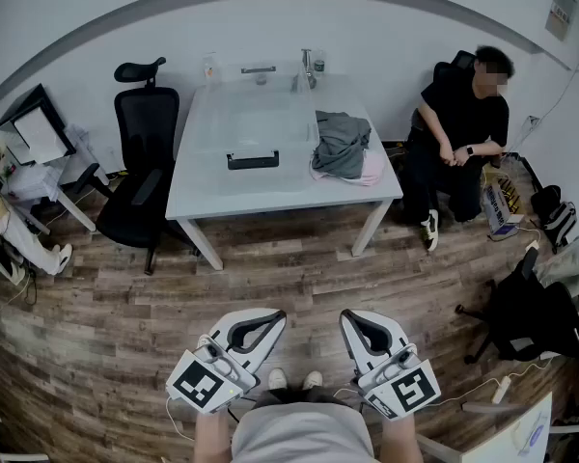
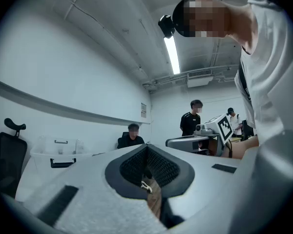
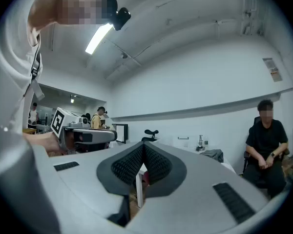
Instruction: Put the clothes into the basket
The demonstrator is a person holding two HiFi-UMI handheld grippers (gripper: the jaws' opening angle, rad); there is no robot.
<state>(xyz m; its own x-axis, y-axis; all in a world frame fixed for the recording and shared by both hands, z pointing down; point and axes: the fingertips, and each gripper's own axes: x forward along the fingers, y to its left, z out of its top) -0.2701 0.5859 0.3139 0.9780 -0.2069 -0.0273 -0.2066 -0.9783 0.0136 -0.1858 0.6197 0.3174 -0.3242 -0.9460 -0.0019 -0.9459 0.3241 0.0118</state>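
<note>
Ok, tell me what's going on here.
A person stands back from the white table, holding the left gripper and right gripper level near the body, both shut and empty. The clothes, grey over pink, lie heaped on the table beside the clear basket, which looks empty. A seated person is beside the table.

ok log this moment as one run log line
left gripper: jaws shut, empty | right gripper: jaws shut, empty | clothes: on table beside basket, not yet in

The white table (image 1: 270, 193) bears a clear basket (image 1: 252, 160) and heaped clothes (image 1: 343, 143).
</note>
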